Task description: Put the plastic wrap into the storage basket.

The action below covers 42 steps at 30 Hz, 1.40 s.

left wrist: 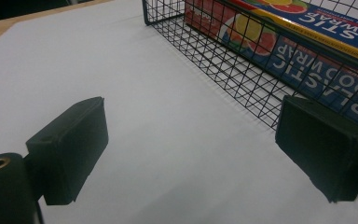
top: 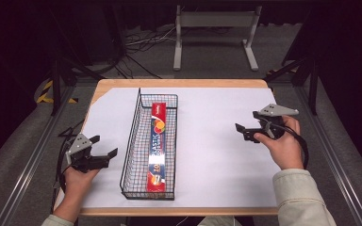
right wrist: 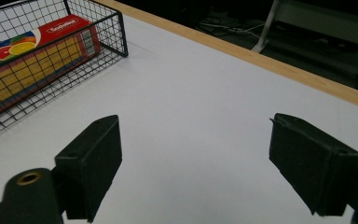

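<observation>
A black wire basket [top: 133, 141] is standing lengthwise on the white sheet [top: 217, 150] covering the worktop [top: 179, 83]. A long box of plastic food wrap [top: 156, 146] is lying flat inside the basket, running along its length, with its red end toward the far side.

The left claw [top: 104, 147] is hovering just left of the basket's near half, its jaws spread wide and holding nothing. In the left gripper view, the left claw [left wrist: 191, 149] is pointing over bare white sheet, with the basket wall [left wrist: 242, 79] and the box [left wrist: 307, 51] close by its right jaw.

The right claw [top: 246, 125] is sitting well to the right of the basket, jaws spread apart and empty. In the right gripper view, the right claw [right wrist: 196, 163] is facing open sheet, with the basket [right wrist: 51, 60] farther off.
</observation>
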Each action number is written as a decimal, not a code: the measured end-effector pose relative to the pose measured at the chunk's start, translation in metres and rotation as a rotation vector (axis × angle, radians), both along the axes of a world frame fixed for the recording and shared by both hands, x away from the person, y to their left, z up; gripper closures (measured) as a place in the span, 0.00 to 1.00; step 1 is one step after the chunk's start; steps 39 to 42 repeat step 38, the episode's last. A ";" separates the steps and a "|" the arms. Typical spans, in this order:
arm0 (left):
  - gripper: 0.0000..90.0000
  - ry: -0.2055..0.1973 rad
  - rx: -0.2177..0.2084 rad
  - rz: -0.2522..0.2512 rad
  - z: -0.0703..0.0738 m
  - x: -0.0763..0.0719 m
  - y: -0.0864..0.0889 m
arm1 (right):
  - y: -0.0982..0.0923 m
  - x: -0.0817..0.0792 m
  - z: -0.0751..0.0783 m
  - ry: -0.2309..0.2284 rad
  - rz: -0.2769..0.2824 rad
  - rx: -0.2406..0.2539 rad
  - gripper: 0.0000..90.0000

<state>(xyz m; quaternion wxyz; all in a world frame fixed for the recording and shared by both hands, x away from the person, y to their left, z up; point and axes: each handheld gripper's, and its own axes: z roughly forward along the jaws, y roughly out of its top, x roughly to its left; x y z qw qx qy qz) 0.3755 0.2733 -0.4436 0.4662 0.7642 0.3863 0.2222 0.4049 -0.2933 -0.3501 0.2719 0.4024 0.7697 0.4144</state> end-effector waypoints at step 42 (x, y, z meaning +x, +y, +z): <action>0.11 0.029 -0.015 -0.003 -0.002 0.002 0.001 | -0.022 -0.021 -0.083 -0.029 0.044 0.025 0.21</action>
